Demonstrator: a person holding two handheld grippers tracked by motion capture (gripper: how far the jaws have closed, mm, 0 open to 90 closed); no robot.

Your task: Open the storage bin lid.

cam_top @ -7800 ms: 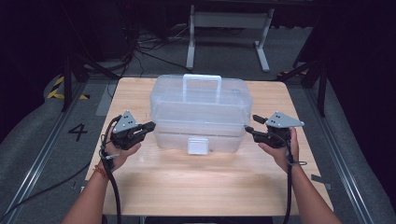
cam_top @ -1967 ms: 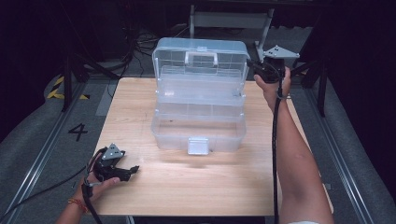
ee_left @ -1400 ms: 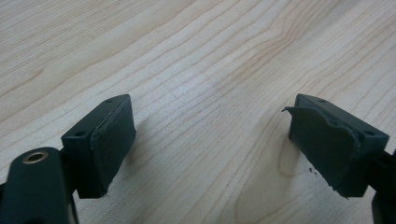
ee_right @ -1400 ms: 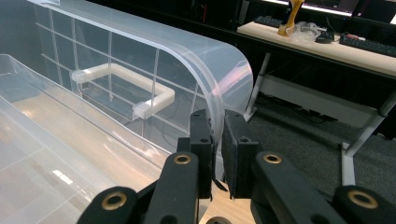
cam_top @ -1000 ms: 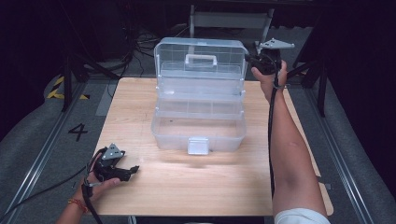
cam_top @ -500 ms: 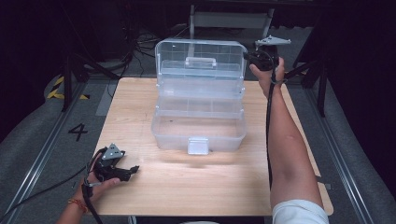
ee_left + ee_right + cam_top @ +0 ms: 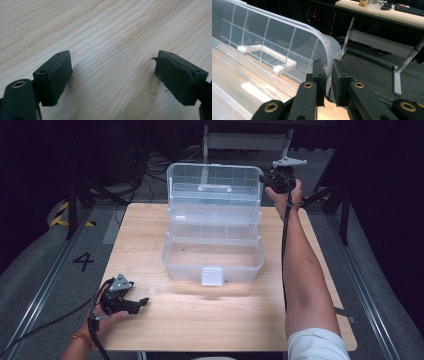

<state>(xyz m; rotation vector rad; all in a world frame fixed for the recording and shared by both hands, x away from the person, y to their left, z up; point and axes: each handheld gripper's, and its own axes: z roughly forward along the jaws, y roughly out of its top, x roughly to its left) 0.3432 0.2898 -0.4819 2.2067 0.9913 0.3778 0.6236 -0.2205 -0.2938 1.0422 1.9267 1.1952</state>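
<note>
A clear plastic storage box (image 7: 213,252) is set mid-table, its gridded lid (image 7: 215,187) raised upright at the back, tiers stepped open, white latch facing front.

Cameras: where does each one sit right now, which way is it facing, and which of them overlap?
High view: above the near edge of the wooden table, looking forward and down; both forearms, left gripper, right gripper.
Left gripper view: on the left gripper, facing bare tabletop between wide-apart jaws.
Right gripper view: on the right gripper, jaws closed on the raised lid rim, facing across the clear box.
Shared: the lid and its handle show in the high and right gripper views.
</note>
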